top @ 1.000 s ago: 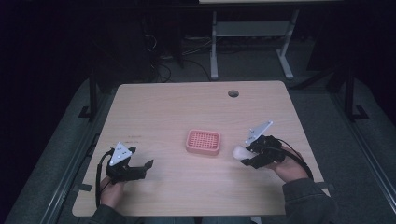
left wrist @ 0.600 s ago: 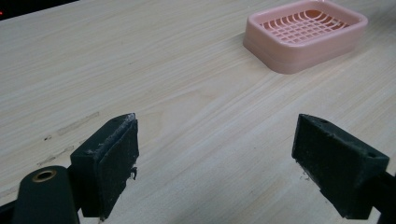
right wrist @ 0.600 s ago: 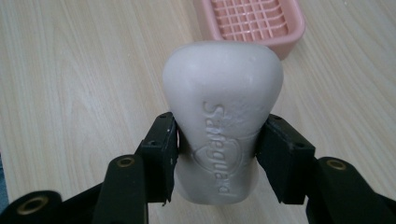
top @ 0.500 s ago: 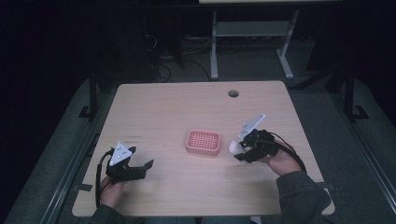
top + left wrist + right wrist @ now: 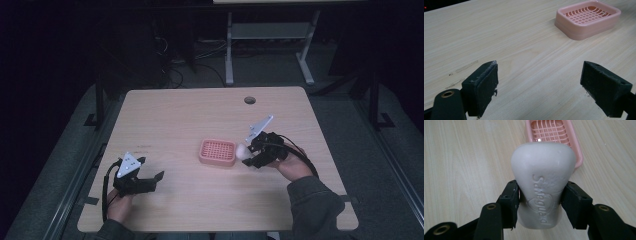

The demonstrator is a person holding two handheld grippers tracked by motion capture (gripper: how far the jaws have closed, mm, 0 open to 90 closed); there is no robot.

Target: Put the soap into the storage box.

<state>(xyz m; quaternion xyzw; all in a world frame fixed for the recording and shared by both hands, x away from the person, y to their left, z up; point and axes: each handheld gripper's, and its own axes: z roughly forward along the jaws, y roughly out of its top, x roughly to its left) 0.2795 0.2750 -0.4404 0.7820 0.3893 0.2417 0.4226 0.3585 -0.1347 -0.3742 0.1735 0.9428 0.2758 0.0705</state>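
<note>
A white bar of soap [image 5: 543,185] with embossed lettering is clamped between the black jaws of my right gripper [image 5: 540,200]. In the high view the right gripper [image 5: 248,154] holds the soap [image 5: 242,150] just off the right rim of a pink slotted soap dish [image 5: 217,152] in the middle of the wooden table. The dish [image 5: 554,135] lies just beyond the soap in the right gripper view. My left gripper [image 5: 156,178] rests at the table's front left, jaws wide apart with nothing between them. The dish [image 5: 587,18] lies far off in the left gripper view.
The wooden table [image 5: 190,115] has a round cable hole [image 5: 249,100] near its far edge. A metal desk frame [image 5: 267,45] stands on the dark floor behind the table. Cables trail from both grippers toward the front edge.
My right gripper has carried the soap leftward and a little upward, up to the right rim of the pink dish. The left gripper has stayed where it was.
</note>
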